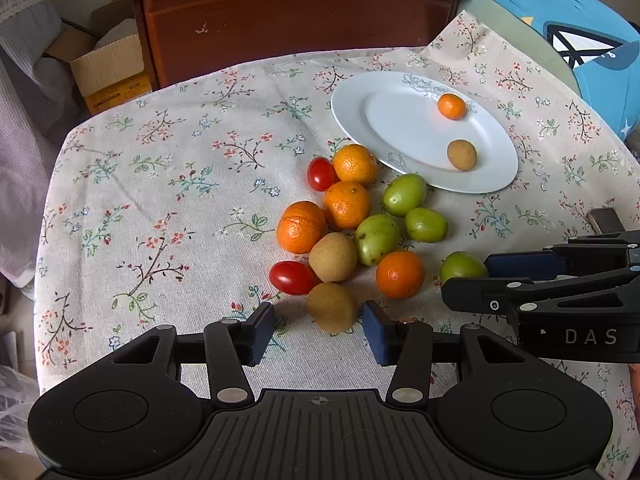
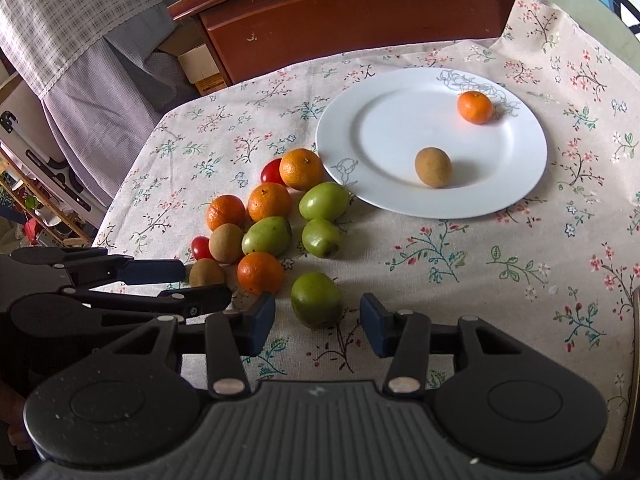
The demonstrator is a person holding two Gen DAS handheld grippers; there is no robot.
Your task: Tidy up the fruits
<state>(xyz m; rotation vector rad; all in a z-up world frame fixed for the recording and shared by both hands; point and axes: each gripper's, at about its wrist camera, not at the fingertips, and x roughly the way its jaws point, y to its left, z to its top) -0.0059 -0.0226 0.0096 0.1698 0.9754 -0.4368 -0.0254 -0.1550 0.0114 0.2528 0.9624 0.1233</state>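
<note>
- The nearest round brown rough-skinned fruit [image 1: 333, 307] lies on the cloth between the spread jaws of the left gripper [image 1: 319, 330]; neither blue pad touches it yet, and the right pad sits closer to it than the left.
- The lone smooth green oval fruit [image 2: 317, 299] lies apart from the pile, between the spread jaws of the right gripper [image 2: 317, 325], again with a gap on both sides.
- Judged from this, the step in hand is a two-handed pick: each gripper is lined up on one fruit bound for the plate.
- To do it well, centre each fruit between the pads before closing, push forward until the pads reach the widest part, and squeeze gently, since round fruit can roll or squirt out.
- The left gripper should shift slightly so both pads meet the brown fruit together and do not nudge it into the small red cherry tomato [image 1: 293, 277] just beside it.
- The remaining pile of orange mandarins [image 1: 346, 204], green fruits and another brown one sits touching, just behind the grippers.
- The white oval china plate [image 2: 520, 184] lies beyond the pile, already holding one small mandarin [image 2: 475, 107] and one brown fruit [image 2: 433, 167], well apart.
- Everything rests on a beige floral tablecloth [image 1: 180, 184].
</note>
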